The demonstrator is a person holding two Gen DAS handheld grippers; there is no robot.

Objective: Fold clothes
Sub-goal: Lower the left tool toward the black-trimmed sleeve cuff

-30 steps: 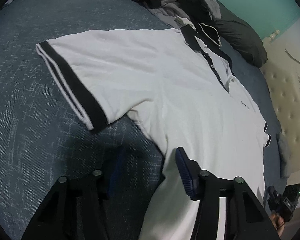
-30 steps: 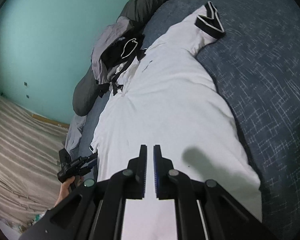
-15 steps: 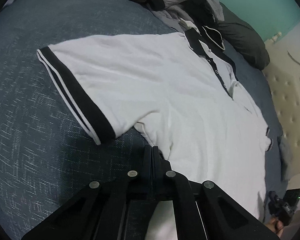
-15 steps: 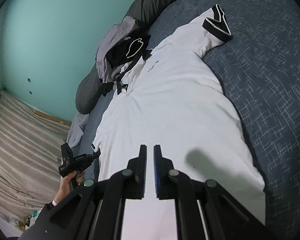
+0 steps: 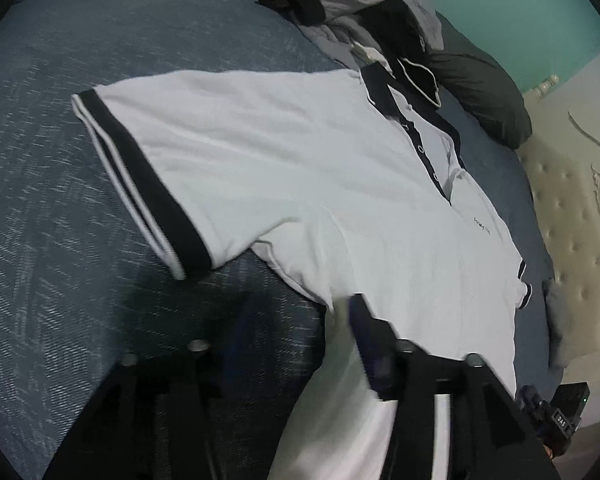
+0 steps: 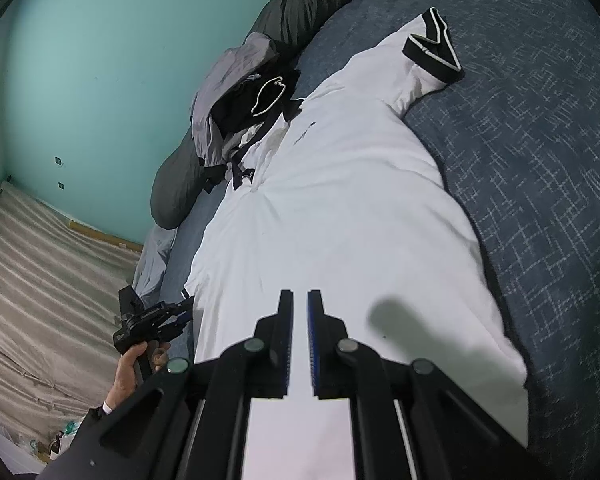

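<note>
Jaws of your left gripper [image 5: 296, 320] reopened, empty, at polo shirt [image 5: 300, 184] side seam | right gripper [image 6: 298, 300] nearly closed, empty | shirt flat on bed [image 5: 60, 200], unfolded

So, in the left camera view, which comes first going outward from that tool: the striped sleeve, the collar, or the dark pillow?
From the left tool:
1. Sleeve, nearest, left.
2. Collar, farther, upper middle.
3. Pillow, farthest, upper right.

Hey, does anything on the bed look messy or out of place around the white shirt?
Yes: a loose pile of grey and black clothes lies crumpled against the polo shirt collar. The shirt itself lies mostly flat.
</note>
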